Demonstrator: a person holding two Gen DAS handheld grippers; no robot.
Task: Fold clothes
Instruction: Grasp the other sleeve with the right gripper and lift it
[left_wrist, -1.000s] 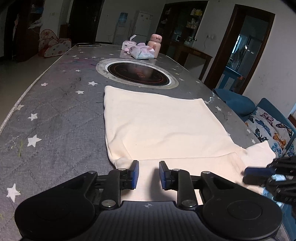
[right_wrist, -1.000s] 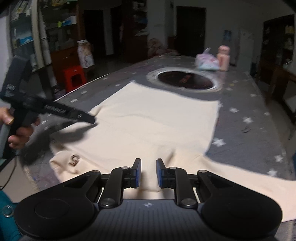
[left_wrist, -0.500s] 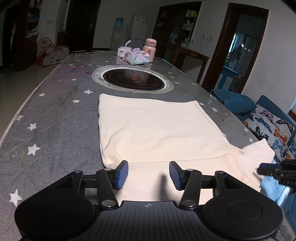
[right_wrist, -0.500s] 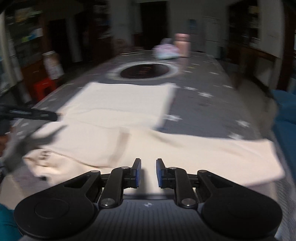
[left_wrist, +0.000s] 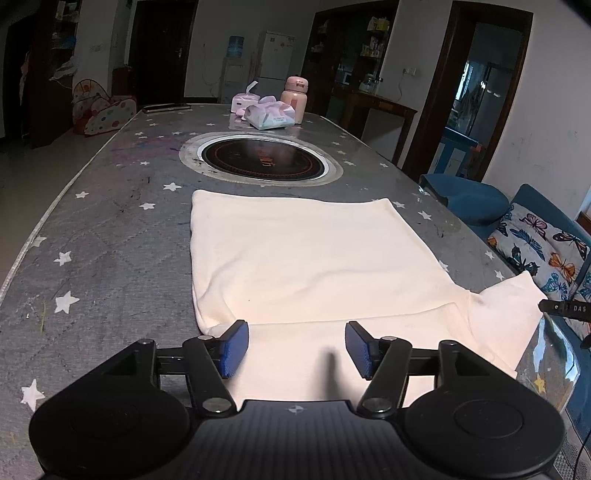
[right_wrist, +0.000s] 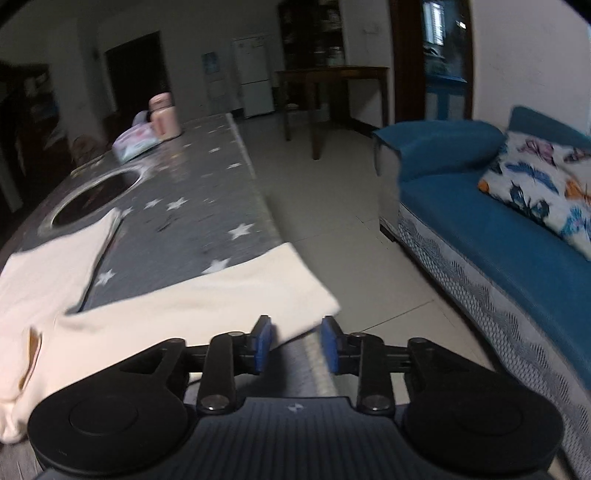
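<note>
Both jaws now spread: left gripper (left_wrist: 296, 349), right gripper (right_wrist: 295, 343), swung toward sleeve (right_wrist: 258, 295).

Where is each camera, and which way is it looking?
Left wrist: sits on the left gripper, looking down the table over the cream shirt toward the pink bottle; its open blue-padded fingers show.
Right wrist: sits on the right gripper, looking past the shirt's sleeve at the table edge toward the blue sofa; its open fingers show.
Shared: shirt, table, pink bottle, sofa.
</note>
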